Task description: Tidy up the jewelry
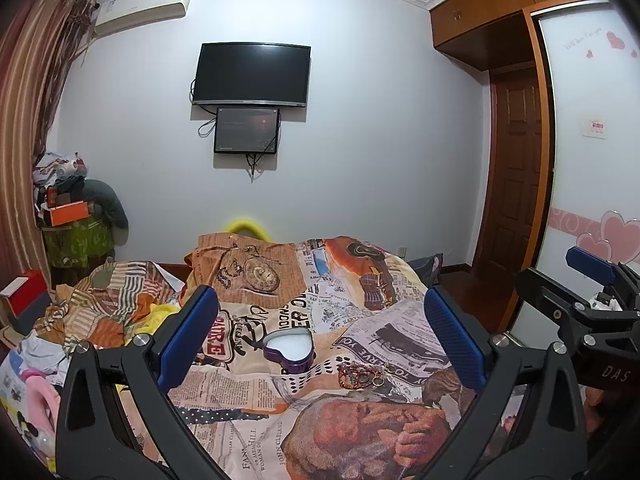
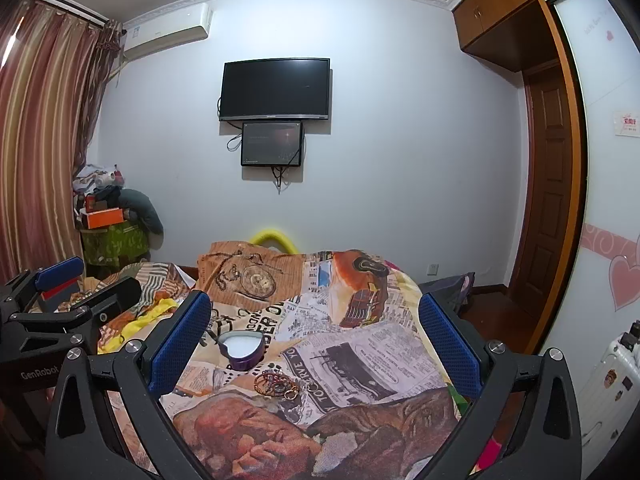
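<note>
A purple heart-shaped box (image 1: 289,350) with a white lining lies open on the bed; it also shows in the right wrist view (image 2: 242,349). Just in front of it lies a small pile of jewelry (image 1: 362,375): a red bead bracelet and gold rings, also in the right wrist view (image 2: 280,385). My left gripper (image 1: 320,340) is open and empty, held above the bed short of the box. My right gripper (image 2: 316,340) is open and empty, likewise short of the pile. Each gripper shows at the edge of the other's view.
The bed is covered by a newspaper-print quilt (image 1: 352,420). Crumpled bedding and clothes (image 1: 100,312) lie at the left. A wardrobe (image 2: 560,200) and a white suitcase (image 2: 608,384) stand at the right. A TV (image 1: 250,74) hangs on the far wall.
</note>
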